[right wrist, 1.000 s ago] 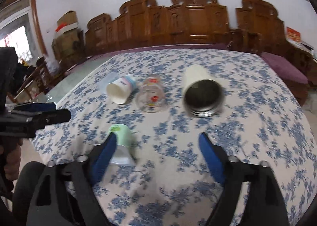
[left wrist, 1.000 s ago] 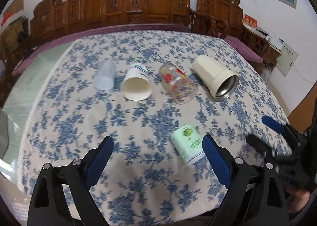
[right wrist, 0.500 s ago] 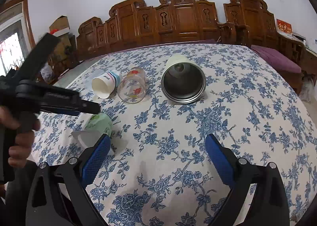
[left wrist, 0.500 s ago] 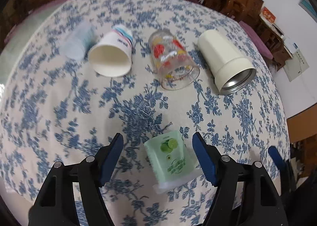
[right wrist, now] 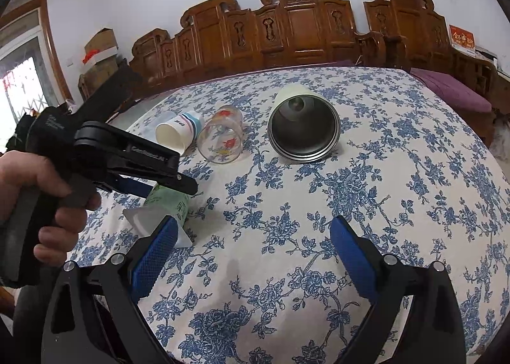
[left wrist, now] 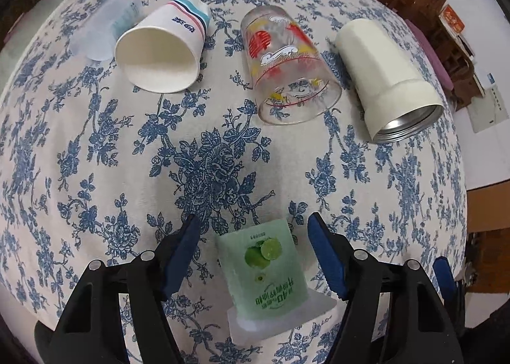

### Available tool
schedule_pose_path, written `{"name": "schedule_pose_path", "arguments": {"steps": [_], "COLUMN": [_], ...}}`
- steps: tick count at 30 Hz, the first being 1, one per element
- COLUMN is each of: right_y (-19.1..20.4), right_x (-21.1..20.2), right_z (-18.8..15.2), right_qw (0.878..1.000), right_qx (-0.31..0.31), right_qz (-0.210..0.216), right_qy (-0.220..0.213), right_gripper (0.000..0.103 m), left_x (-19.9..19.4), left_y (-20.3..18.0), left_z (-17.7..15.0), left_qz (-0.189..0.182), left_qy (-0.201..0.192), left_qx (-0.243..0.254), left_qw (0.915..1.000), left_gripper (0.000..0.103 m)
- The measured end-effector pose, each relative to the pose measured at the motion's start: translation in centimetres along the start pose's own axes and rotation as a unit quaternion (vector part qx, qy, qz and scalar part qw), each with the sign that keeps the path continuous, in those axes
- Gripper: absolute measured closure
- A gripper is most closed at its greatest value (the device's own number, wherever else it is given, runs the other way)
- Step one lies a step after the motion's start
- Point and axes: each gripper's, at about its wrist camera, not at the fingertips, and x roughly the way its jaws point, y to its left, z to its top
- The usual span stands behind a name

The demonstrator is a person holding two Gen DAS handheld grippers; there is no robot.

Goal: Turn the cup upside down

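Note:
A green lime-print plastic cup (left wrist: 269,271) lies on its side near the table's front edge, mouth toward me. My left gripper (left wrist: 253,239) is open, its blue pads on either side of the cup, apart from it. In the right wrist view the cup (right wrist: 169,204) lies under the left gripper (right wrist: 153,179). My right gripper (right wrist: 255,252) is open and empty over the cloth, right of the cup.
Several cups lie on their sides in a row farther back: a frosted plastic cup (left wrist: 105,29), a striped paper cup (left wrist: 162,48), a printed glass (left wrist: 287,64) and a cream steel tumbler (left wrist: 389,80). Floral tablecloth (left wrist: 207,172); carved wooden chairs (right wrist: 287,29) behind the table.
My left gripper has moved forward and down over the green cup, which now lies between its pads. My right gripper shifted right and back a little.

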Motion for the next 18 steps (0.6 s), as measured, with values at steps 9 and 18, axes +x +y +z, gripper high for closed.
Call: {"name": "schedule_pose_path", "arguments": {"steps": [9, 18], "right_y": [-0.1, 0.0], "right_x": [0.2, 0.4], "right_z": [-0.1, -0.3], "right_qw": [1.0, 1.0], "right_qx": [0.001, -0.001], "right_qz": [0.005, 0.007], "right_qy": [0.002, 0.005], "right_gripper": [0.006, 0.006], "left_x": [-0.1, -3.2], "left_y": [-0.3, -3.0], "left_z": [0.1, 0.3], "left_qz": [-0.003, 0.046], "left_qy": [0.002, -0.15], "left_qx": [0.007, 0.1], "left_qw": [1.0, 0.9825], "left_gripper": [0.056, 0.057]}}
